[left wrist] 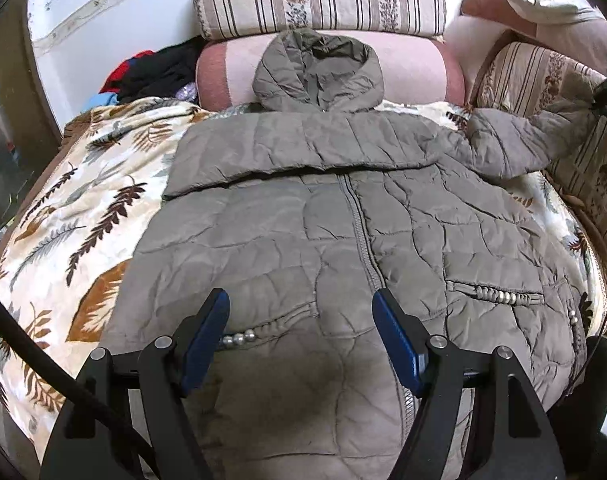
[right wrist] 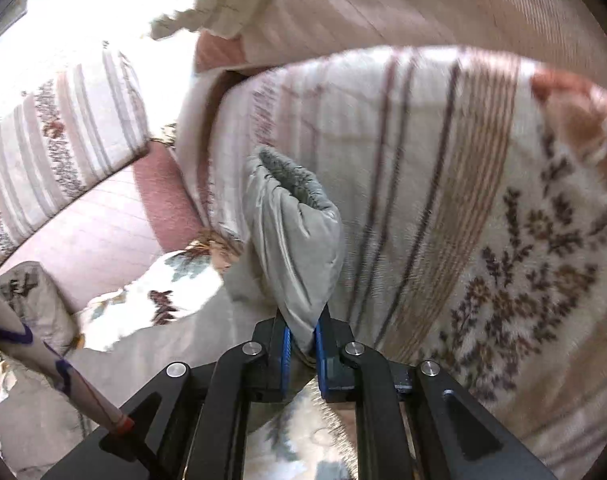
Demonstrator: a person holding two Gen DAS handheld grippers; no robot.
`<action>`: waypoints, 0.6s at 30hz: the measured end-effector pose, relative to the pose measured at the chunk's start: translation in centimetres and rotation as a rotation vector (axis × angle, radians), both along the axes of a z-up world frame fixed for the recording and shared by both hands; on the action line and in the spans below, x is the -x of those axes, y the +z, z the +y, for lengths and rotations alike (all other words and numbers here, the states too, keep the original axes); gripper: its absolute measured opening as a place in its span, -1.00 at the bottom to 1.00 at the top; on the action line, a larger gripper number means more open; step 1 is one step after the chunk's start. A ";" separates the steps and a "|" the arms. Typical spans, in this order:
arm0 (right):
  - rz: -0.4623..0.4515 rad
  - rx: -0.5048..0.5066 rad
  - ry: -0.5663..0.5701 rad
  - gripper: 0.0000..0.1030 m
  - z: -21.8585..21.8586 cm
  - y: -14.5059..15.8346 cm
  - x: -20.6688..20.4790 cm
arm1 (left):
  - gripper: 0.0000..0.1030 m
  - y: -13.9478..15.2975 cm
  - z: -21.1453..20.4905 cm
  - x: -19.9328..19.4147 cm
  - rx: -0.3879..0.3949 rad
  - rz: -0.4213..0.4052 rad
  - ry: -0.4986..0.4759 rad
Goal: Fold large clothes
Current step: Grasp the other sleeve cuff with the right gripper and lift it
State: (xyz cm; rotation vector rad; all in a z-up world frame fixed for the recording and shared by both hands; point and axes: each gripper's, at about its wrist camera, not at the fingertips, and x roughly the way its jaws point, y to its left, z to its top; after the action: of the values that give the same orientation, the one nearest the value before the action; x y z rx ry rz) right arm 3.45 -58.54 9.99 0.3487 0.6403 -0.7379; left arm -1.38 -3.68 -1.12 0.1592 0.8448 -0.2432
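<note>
The right gripper (right wrist: 302, 338) is pressed together on the cuff end of the jacket's sleeve (right wrist: 291, 236), the grey fabric bunched into a wedge between its 2 blue pads (right wrist: 286, 346). Only a narrow pinch of cloth sits in the jaws, and the padded shell looks slick, so in my judgement the sleeve could slide out if it is swung quickly across the body. The blur in the right wrist view suggests fast motion, which would make that more likely.

Just beyond that gripper rises a striped, flowered cushion (right wrist: 463, 208). The cuff hangs close in front of it and could drag or catch there.

The left gripper (left wrist: 301, 312) is spread wide, holding nothing, hovering over the lower front of the jacket (left wrist: 287, 216), with a beaded pocket (left wrist: 239, 336) just beside its left finger (left wrist: 207, 320). Ahead of it the zipper (left wrist: 359, 232) runs up to the hood (left wrist: 319, 68), which lies on a pink bolster (left wrist: 415, 68). The far left sleeve already appears folded across the chest.

With nothing pinning the body, a pull on the right sleeve could shift the whole jacket on the leaf-print blanket (left wrist: 75, 208) and spoil that fold. The puffy filling may also spring a fold open again.
</note>
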 end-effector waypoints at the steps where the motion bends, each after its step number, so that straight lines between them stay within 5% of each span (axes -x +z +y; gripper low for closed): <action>1: -0.002 0.006 0.013 -0.80 0.7 0.6 0.3 | 0.42 0.1 0.2 0.2 -0.001 -0.011 0.002; 9: -0.016 0.049 0.172 -0.81 9.3 2.7 -1.2 | 0.42 0.6 2.0 1.3 0.005 -0.056 0.018; 18: -0.031 -0.043 0.388 -0.80 18.1 2.0 -4.4 | 0.42 0.9 5.0 0.8 0.028 -0.063 0.096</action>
State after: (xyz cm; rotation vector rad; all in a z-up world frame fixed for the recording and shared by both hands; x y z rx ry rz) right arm 7.82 -40.44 11.99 0.2640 0.6705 -0.3482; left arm -2.20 1.31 -0.20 0.0995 0.7841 -0.1593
